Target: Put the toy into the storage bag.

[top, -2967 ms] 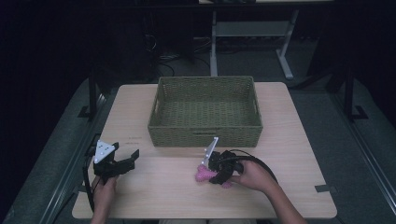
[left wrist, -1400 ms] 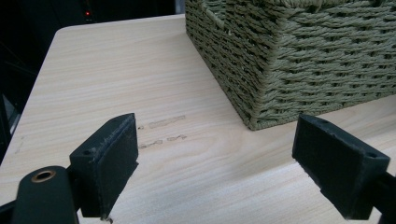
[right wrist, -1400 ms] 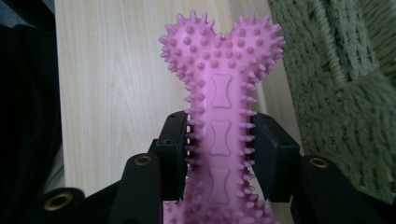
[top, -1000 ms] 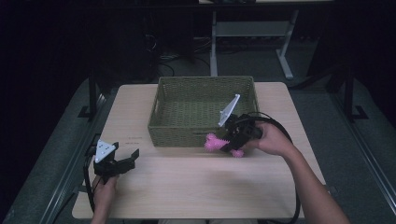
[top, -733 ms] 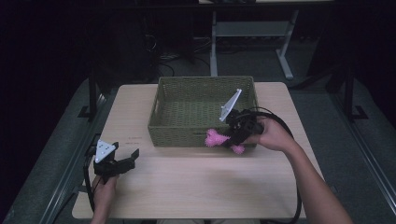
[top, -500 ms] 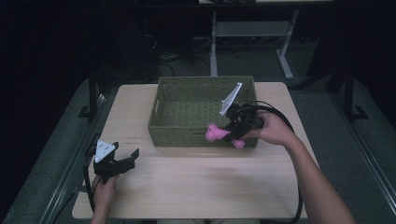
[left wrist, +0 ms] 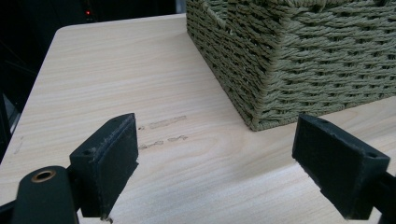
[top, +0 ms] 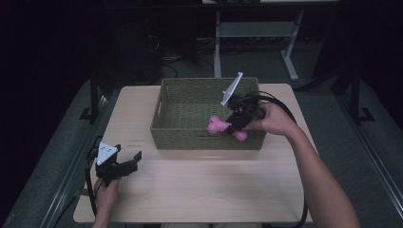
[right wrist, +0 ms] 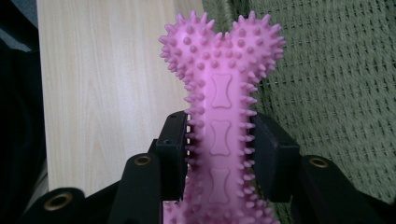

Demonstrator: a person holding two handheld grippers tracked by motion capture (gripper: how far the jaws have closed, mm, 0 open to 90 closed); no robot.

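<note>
A pink spiky bone-shaped toy is clamped by its shaft between the black jaws of my right gripper. In the high view that right gripper holds the pink toy over the near right part of the green woven basket, just above its front wall. My left gripper rests low at the table's near left, jaws wide apart with nothing between them. In the left gripper view its fingers frame bare table, with the basket's corner ahead on the right.
The basket stands at the middle back of the light wooden table. A cable trails from the right gripper along the person's forearm. A desk frame and cables lie on the dark floor beyond the table.
The right gripper has carried the pink toy from the table in front of the basket up and away, over the basket's front wall. The left gripper has stayed put.
</note>
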